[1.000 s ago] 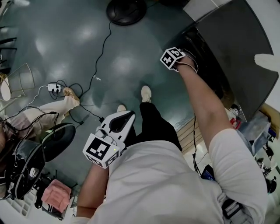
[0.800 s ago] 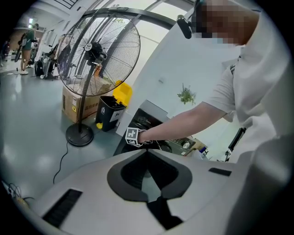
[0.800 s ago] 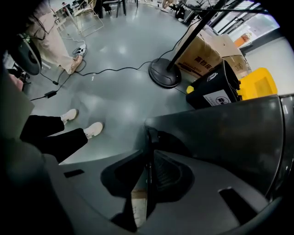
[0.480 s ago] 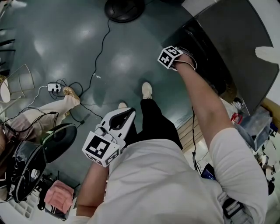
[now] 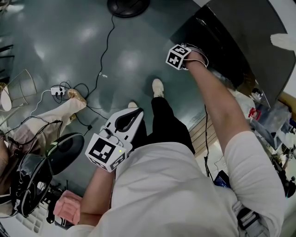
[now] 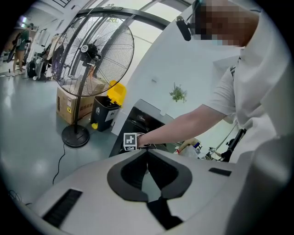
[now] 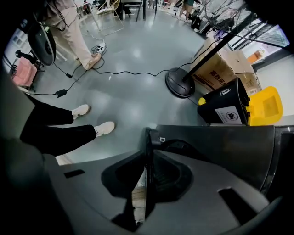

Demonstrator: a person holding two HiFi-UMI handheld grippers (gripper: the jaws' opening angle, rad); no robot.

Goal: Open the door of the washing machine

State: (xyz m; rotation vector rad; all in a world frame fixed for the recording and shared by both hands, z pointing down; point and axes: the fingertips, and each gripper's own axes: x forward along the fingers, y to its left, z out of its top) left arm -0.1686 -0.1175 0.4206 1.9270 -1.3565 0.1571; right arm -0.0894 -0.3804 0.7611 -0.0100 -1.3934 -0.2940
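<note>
The dark washing machine stands at the upper right of the head view. My right gripper points steeply down at its front, and the thin edge of the dark door runs between its jaws, whose pads press on it. In the head view only that gripper's marker cube and the hand show; the fingertips are hidden. My left gripper hangs low beside my leg with its tips together and nothing in them. The left gripper view shows the tips closed, with the machine beyond them.
A floor fan's base and its cable lie on the grey floor ahead. A power strip, another person's leg and a second fan are at the left. A yellow-lidded bin and cardboard boxes stand beside the machine.
My right hand and its marker cube have drifted a little up and left in the head view, along the machine's front. The left gripper has shifted only slightly.
</note>
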